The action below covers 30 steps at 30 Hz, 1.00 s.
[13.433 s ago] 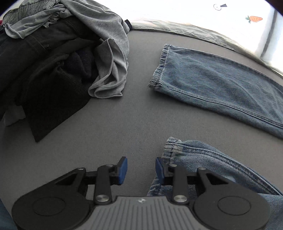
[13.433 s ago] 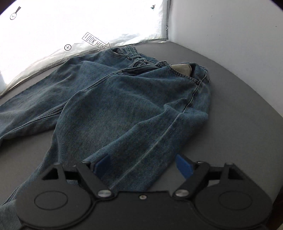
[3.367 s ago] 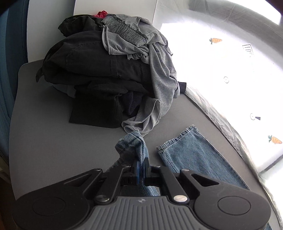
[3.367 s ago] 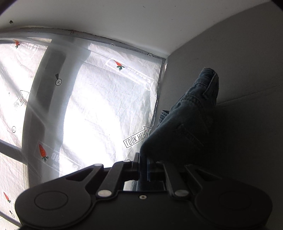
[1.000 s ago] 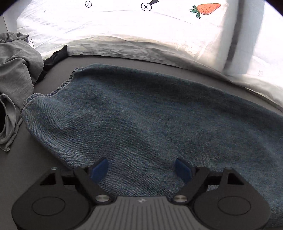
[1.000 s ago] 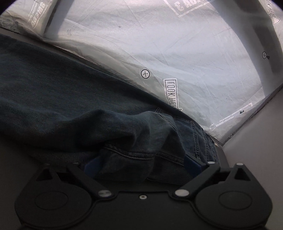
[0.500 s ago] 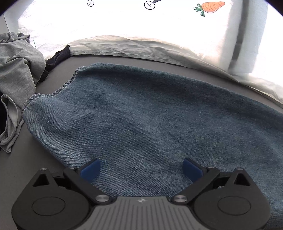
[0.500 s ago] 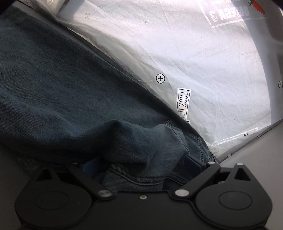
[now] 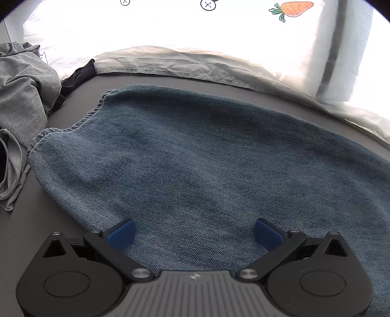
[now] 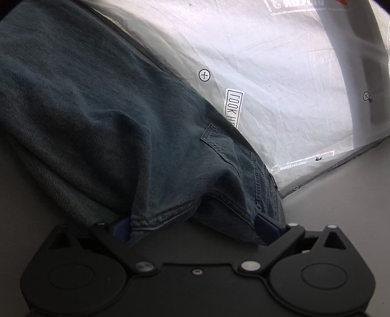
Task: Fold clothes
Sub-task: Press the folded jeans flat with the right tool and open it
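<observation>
Beneath both spread tools (image 9: 193, 230), jeans (image 9: 207, 158)

A matte grey surface (image 9: 53, 234) fills the 6 o'clock side. From 10 to 2 o'clock hangs a bright, backlit white plastic sheet (image 9: 170, 29), creased, printed with a carrot (image 9: 292, 8), crossed circles and a boxed label (image 10: 233, 107).

Jeans (image 9: 207, 165): right end cut off by the frame edge in the left wrist view; in the right wrist view the denim runs off the left edge and hides the lower letters of a printed label (image 10: 233, 107). Grey garment (image 9: 22, 102): cropped at the left edge. Dark cloth (image 9: 78, 75): mostly hidden behind it, kind indeterminable.
</observation>
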Available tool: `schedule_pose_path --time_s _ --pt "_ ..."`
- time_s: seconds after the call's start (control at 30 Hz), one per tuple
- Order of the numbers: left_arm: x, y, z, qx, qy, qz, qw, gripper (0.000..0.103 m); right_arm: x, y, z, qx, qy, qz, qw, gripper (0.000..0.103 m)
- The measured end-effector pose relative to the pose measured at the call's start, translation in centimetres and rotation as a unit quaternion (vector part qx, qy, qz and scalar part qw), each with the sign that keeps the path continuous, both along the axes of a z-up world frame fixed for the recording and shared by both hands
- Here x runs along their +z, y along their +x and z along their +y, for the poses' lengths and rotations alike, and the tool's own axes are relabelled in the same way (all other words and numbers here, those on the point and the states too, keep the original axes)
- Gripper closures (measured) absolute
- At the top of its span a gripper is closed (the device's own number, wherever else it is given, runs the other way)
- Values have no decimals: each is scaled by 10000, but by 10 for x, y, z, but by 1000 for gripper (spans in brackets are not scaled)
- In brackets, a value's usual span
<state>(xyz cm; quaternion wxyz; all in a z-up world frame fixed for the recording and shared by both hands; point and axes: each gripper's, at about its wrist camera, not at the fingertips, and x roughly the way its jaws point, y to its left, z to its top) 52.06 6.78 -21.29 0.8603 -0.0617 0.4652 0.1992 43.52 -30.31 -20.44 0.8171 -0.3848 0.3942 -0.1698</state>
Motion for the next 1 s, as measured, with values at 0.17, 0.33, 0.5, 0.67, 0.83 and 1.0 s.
schedule_pose_path --time_s 0.17,0.33,0.5,0.67,0.83,1.0 --pt "0 1 0 -8 -7 7 10000 0 10 -8 10 354 -226 -390 9984 4" --pt "0 1 0 -25 -16 17 10000 0 2 -11 -9 53 349 -118 9993 3" --pt "7 0 2 131 -12 132 9998 0 4 -14 -6 93 380 -75 9992 3" --pt "28 -32 15 379 -196 -41 9991 2 15 -25 -8 62 669 -112 9977 3" --pt "43 -93 38 677 -371 -158 9969 2 23 -52 9 132 643 -79 9978 3" --pt "44 -156 60 996 -618 -88 9931 2 26 -81 28 177 929 11 9955 3"
